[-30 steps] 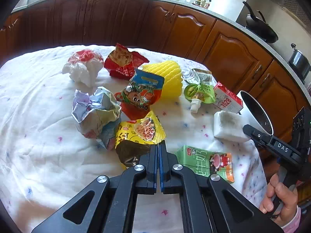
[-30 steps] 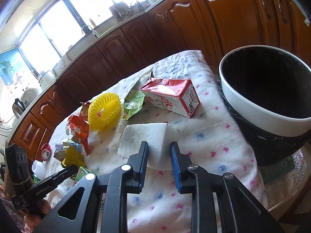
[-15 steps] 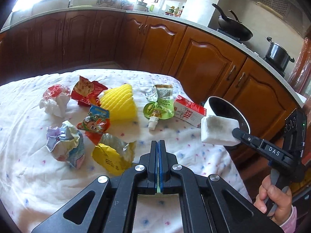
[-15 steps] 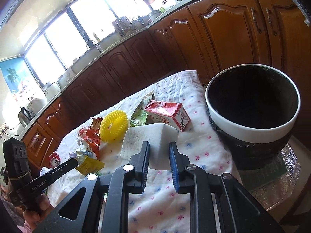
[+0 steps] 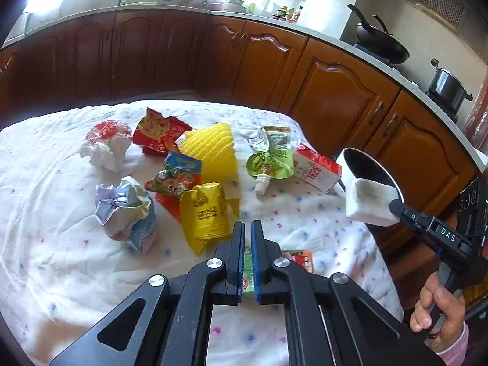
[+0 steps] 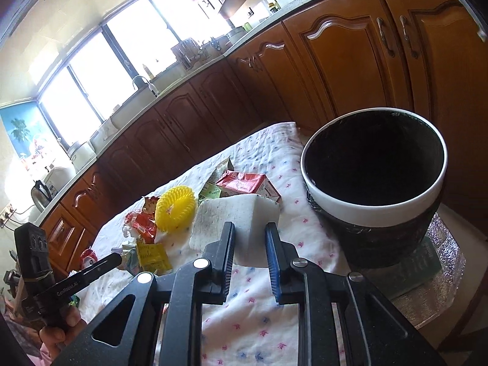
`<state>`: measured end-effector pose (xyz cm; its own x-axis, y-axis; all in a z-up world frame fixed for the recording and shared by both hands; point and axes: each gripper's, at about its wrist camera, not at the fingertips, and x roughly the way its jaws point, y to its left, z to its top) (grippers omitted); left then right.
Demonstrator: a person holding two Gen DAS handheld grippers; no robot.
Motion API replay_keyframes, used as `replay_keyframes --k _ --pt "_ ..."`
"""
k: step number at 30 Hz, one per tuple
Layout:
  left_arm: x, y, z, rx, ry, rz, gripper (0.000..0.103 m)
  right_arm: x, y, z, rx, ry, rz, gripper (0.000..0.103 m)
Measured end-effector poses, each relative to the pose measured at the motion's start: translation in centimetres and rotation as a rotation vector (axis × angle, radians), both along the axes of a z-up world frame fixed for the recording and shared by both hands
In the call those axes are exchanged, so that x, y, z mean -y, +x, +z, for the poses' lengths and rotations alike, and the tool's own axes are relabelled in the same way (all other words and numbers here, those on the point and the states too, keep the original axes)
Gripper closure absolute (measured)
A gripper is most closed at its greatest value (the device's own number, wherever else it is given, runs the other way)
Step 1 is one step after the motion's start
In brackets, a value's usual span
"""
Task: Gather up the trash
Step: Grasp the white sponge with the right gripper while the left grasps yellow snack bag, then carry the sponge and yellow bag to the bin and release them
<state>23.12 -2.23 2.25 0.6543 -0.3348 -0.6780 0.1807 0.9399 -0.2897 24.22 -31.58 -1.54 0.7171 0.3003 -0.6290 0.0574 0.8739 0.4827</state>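
Note:
My right gripper (image 6: 250, 228) is shut on a white foam block (image 6: 238, 222) and holds it in the air. In the left wrist view the white foam block (image 5: 369, 204) hangs by the rim of the black bin (image 5: 344, 155). The bin (image 6: 375, 207) has a white rim and stands at the table's right end. My left gripper (image 5: 247, 228) hovers above the cloth, its jaws opening to a narrow gap with nothing pressed between them. A green carton (image 5: 297, 259) lies under it and a yellow packet (image 5: 204, 213) just ahead of it.
Scattered on the white cloth are a crumpled foil wrapper (image 5: 125, 210), a cartoon snack packet (image 5: 177, 174), a yellow foam net (image 5: 210, 152), a red packet (image 5: 158, 134), a white-red paper ball (image 5: 106, 143), a green pouch (image 5: 271, 161) and a red carton (image 5: 317, 170). Wooden cabinets ring the table.
The right gripper has lifted the white block off the cloth and carried it towards the bin. The left gripper's jaws, shut before, have parted slightly. The yellow packet has turned over.

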Motion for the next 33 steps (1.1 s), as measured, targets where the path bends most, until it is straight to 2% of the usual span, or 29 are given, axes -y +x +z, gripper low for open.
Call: replay_keyframes --k 1,2,3,4,8,12,13,15,16,22,29,33 --pt "-0.2 -0.2 -0.1 0.0 0.008 0.014 0.081 -0.1 0.1 -0.1 -0.002 0.001 0.003 0.083" --pt "-0.4 -0.3 -0.1 0.001 0.025 0.037 0.051 -0.1 0.1 -0.2 -0.002 0.006 0.005 0.083" --pt "-0.4 -0.1 -0.2 -0.001 0.045 0.065 0.037 -0.1 0.1 -0.3 -0.003 0.009 0.006 0.083" --pt "-0.5 0.1 -0.3 0.004 0.047 0.079 0.032 -0.1 0.2 -0.3 -0.004 0.01 0.008 0.083" --pt "1.1 1.9 -1.2 -0.005 0.068 0.065 0.033 -0.4 0.4 -0.4 -0.007 0.011 0.011 0.083" --pt "3.0 4.0 -2.5 -0.019 0.135 0.04 0.037 -0.3 0.4 -0.5 -0.013 0.009 0.008 0.083" --pt "3.2 4.6 -3.0 -0.03 0.142 0.036 0.043 -0.2 0.4 -0.6 -0.014 0.011 0.005 0.083" --pt "3.4 5.6 -3.8 -0.054 0.151 0.036 0.062 -0.1 0.4 -0.6 -0.015 0.009 -0.002 0.083" --pt "3.4 6.2 -4.2 -0.067 0.148 0.033 0.081 0.0 0.4 -0.6 -0.016 0.007 -0.003 0.083" --pt "3.1 6.5 -3.6 -0.045 0.092 0.016 0.089 0.5 0.4 -0.8 -0.017 0.011 -0.011 0.083" --pt "5.1 4.5 -0.6 0.03 0.048 -0.067 0.09 1.4 0.1 -0.5 -0.003 0.017 -0.024 0.083" --pt "7.1 4.5 0.0 0.043 0.045 -0.122 0.09 2.2 -0.2 -0.4 -0.003 0.017 -0.039 0.083"
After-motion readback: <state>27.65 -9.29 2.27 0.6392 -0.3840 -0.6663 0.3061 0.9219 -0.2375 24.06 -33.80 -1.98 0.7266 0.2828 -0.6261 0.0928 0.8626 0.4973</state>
